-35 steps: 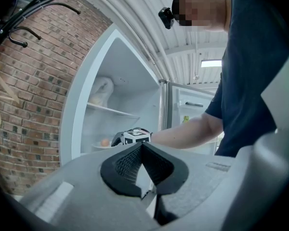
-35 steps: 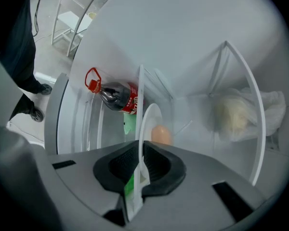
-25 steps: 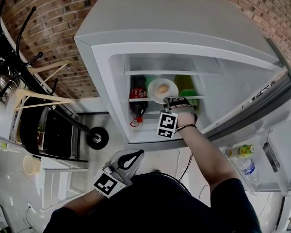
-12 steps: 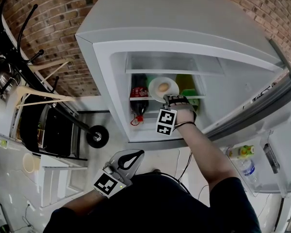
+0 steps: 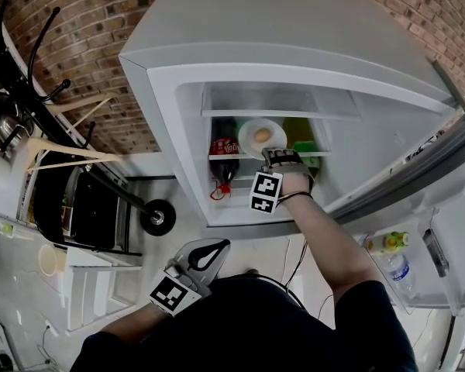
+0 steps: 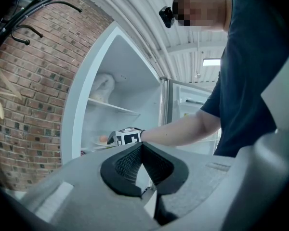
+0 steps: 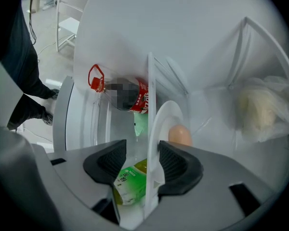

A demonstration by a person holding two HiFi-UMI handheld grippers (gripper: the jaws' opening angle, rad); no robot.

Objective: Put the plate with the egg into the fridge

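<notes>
Resting on the fridge shelf (image 7: 152, 81), the plate (image 7: 160, 119) with the egg (image 7: 179, 134) sat just ahead of the right gripper (image 7: 142, 154). Its jaws had just been opening and stood wide, gripping nothing, the shelf edge between them. The left gripper (image 6: 140, 147) was closed, empty.

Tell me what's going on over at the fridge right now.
A person is putting a plate with an egg into the open fridge. The plate lies on a shelf, next to a dark soda bottle. The right gripper has just been opening its jaws; they stand apart around the shelf's edge and the plate's rim. The left gripper is shut and empty, near the person's waist.
</notes>
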